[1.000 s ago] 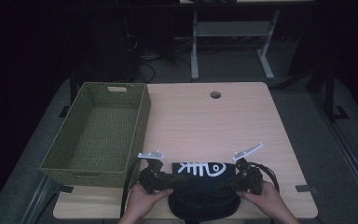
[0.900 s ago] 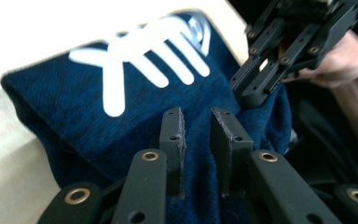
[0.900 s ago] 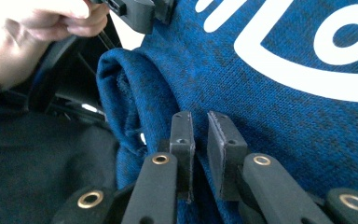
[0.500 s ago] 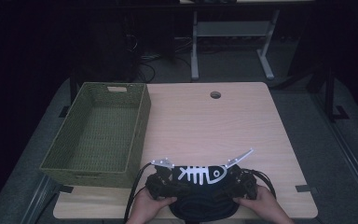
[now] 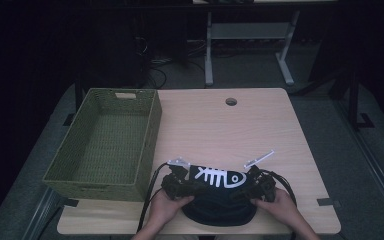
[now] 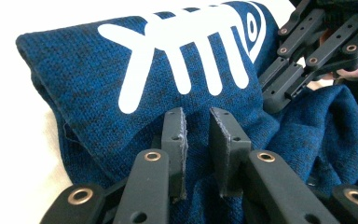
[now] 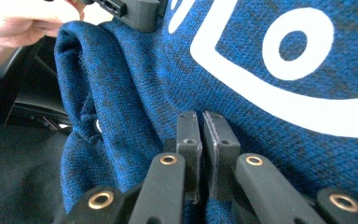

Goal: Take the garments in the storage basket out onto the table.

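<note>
Clearly, at the left of the light wooden table (image 5: 260,130) stands the olive-green woven rectangular basket (image 5: 107,142), and nothing lies inside it. Just to its right, at the near edge of the table, the dark blue knitted garment with a white fish-skeleton print (image 5: 220,192) lies bunched between both hands. It looks soft, light and floppy, so I judge it will sag and needs a grip on a thick fold, not on one thin layer. The left gripper (image 6: 196,122) has its jaws narrowly apart over the cloth; whether they pinch it I cannot tell. The right gripper (image 7: 202,122) is closed tight on a fold.
</note>
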The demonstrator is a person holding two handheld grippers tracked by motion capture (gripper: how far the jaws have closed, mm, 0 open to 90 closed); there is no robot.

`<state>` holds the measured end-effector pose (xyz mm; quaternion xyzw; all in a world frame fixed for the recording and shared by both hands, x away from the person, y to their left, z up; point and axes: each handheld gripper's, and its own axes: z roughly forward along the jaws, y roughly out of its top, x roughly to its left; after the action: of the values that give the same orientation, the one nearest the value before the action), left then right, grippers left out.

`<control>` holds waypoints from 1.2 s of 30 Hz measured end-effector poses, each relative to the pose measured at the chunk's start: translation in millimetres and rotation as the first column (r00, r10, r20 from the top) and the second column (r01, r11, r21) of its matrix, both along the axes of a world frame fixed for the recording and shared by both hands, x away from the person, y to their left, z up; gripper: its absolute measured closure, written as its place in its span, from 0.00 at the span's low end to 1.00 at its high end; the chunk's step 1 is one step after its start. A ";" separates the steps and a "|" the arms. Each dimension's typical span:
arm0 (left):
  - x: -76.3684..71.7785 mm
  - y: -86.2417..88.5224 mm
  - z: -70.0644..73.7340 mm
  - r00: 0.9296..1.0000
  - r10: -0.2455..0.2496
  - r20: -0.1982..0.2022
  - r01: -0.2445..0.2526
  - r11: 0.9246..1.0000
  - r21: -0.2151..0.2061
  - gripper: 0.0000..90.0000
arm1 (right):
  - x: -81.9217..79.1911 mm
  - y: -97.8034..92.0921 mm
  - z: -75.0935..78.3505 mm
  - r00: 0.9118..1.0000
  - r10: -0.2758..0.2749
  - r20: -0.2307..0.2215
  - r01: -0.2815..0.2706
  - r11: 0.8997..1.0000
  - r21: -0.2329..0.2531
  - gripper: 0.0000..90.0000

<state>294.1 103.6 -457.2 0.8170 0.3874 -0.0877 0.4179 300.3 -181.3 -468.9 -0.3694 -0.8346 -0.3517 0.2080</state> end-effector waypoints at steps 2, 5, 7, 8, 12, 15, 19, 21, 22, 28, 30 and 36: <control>4.7 -2.0 0.6 1.000 0.009 0.007 -0.009 1.000 0.005 0.84 | 7.0 -1.4 4.6 1.000 -0.013 0.023 0.014 0.999 -0.034 0.93; 13.2 -5.4 0.6 0.999 0.027 0.017 -0.027 1.000 0.006 0.84 | 18.6 -3.0 6.8 0.999 -0.019 0.039 0.021 0.998 -0.053 0.93; 21.3 -7.9 0.2 0.999 0.040 0.024 -0.040 0.999 0.003 0.83 | 27.3 -4.5 7.3 0.999 -0.034 0.033 0.036 0.998 -0.056 0.93; 24.1 -8.6 0.2 0.999 0.045 0.025 -0.046 0.999 0.006 0.84 | 33.0 -5.5 8.0 0.999 -0.038 0.034 0.040 0.997 -0.061 0.93; 35.9 -11.9 0.7 0.997 0.069 0.022 -0.069 0.998 -0.003 0.83 | 48.7 -8.3 10.5 0.997 -0.062 0.035 0.065 0.996 -0.066 0.91; 36.4 -10.6 8.7 0.997 0.068 0.036 -0.067 0.998 -0.018 0.82 | 49.5 -7.5 17.0 0.998 -0.056 0.032 0.057 0.998 -0.018 0.91; 29.4 -8.4 17.4 0.998 0.046 0.032 -0.044 0.998 -0.049 0.82 | 36.1 0.0 27.2 0.998 -0.014 0.060 0.014 1.000 0.005 0.91; 24.4 -8.8 20.3 0.999 0.025 0.024 -0.023 0.998 -0.062 0.82 | 29.2 3.5 28.3 0.998 0.000 0.062 -0.001 1.000 0.013 0.91; 22.4 -9.3 21.0 1.000 0.018 0.023 -0.017 0.998 -0.066 0.82 | 26.1 4.8 28.0 0.998 0.006 0.068 -0.007 1.000 0.012 0.91; 7.9 -15.0 18.0 0.999 -0.040 -0.007 0.040 0.997 -0.070 0.81 | 12.7 5.3 18.9 0.999 0.003 0.049 -0.004 1.000 0.027 0.91; 5.7 -15.2 11.8 0.999 -0.045 -0.021 0.044 0.997 -0.056 0.81 | 9.2 6.4 13.1 0.999 0.004 0.043 -0.005 1.000 0.008 0.91; -1.7 -14.4 -2.2 0.998 -0.046 -0.030 0.045 0.998 -0.036 0.81 | 8.3 7.7 7.9 0.999 0.008 0.031 -0.008 1.000 -0.004 0.91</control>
<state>292.4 89.1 -459.4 0.8167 0.3735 -0.1167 0.4242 308.6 -173.6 -461.0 -0.3608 -0.8399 -0.3551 0.1957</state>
